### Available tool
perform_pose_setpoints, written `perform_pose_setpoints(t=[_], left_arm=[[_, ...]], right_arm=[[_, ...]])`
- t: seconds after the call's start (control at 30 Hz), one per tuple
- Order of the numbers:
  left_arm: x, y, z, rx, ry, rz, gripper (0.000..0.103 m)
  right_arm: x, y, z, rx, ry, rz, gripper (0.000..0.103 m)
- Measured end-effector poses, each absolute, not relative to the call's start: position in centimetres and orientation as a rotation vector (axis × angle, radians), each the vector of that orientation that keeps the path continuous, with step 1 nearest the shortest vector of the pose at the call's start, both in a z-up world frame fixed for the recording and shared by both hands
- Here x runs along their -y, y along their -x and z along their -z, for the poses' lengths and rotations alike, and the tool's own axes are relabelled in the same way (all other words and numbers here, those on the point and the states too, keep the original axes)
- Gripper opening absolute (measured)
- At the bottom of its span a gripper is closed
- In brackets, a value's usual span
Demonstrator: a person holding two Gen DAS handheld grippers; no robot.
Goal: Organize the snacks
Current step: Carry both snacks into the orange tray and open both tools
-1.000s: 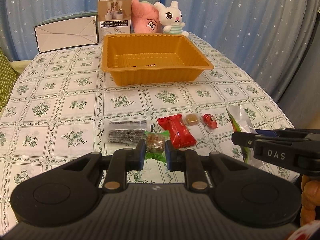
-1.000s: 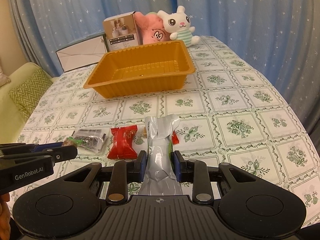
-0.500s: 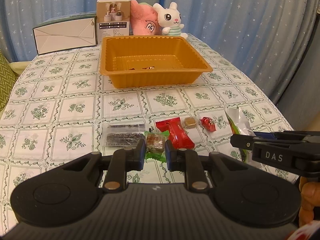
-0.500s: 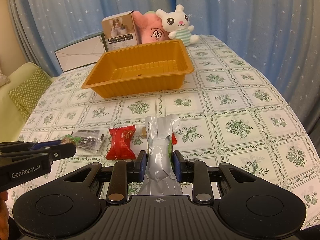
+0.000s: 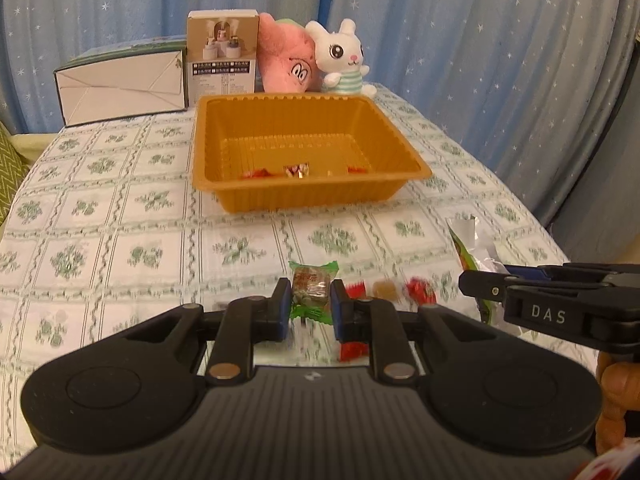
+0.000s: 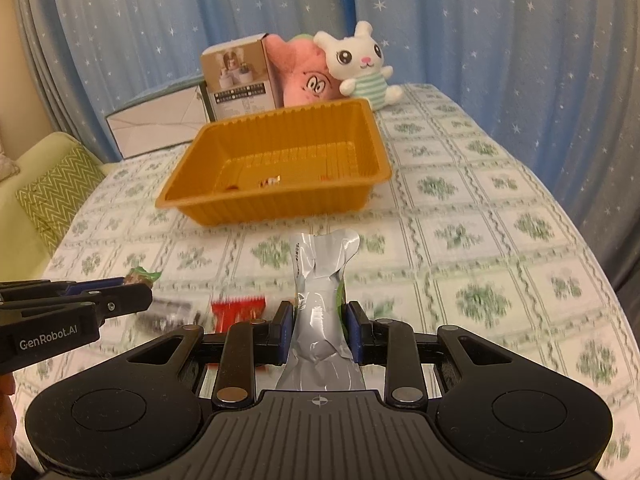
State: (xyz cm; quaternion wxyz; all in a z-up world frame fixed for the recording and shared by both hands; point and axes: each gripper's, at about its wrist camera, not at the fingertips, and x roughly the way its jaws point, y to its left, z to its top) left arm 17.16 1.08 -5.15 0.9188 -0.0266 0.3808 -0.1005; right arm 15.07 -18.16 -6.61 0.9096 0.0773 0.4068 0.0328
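We hold 2 grippers over the table (image 5: 120, 216). Our left gripper (image 5: 309, 300) is clamped on a green-wrapped candy (image 5: 312, 286), pads pressed to both its sides, the candy clear of the cloth. Our right gripper (image 6: 320, 330) is closed on a silver pouch (image 6: 322, 280), which stands upright between the pads with its crimped top above them; in the left view it shows at the right edge, beside that gripper's black body.

On the table just past our left gripper lie a red packet (image 5: 354, 290), a tan candy (image 5: 383, 291) and a red candy (image 5: 420, 290), all blurred. In the right view a red packet (image 6: 238, 310) lies just left of the pads, with a dark packet (image 6: 172, 312) further left.

The orange tray (image 5: 304, 196) sits further back, mid-table, well apart from both grippers, with a few small wrapped bits near its front wall. Behind it stand a tan box (image 5: 222, 58), a white box (image 5: 120, 88), a pink plush (image 5: 286, 64) and a white rabbit (image 5: 342, 60), against a blue curtain (image 5: 480, 40).
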Motion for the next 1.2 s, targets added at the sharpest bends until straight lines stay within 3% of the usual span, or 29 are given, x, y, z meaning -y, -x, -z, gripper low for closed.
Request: perform_pose_setpoints(t=[0.6, 1.2], left_arm=[[-2.2, -28.7, 2.2, -0.717, 0.070, 0.219, 0.018], [-1.7, -35.3, 4.9, -0.754, 0.088, 0.252, 0.020]], right_arm=[[19.0, -28.3, 3.9, -0.783, -0.172, -0.127, 0.029], [19.5, -35.5, 6.3, -0.840, -0.234, -0.118, 0.029]])
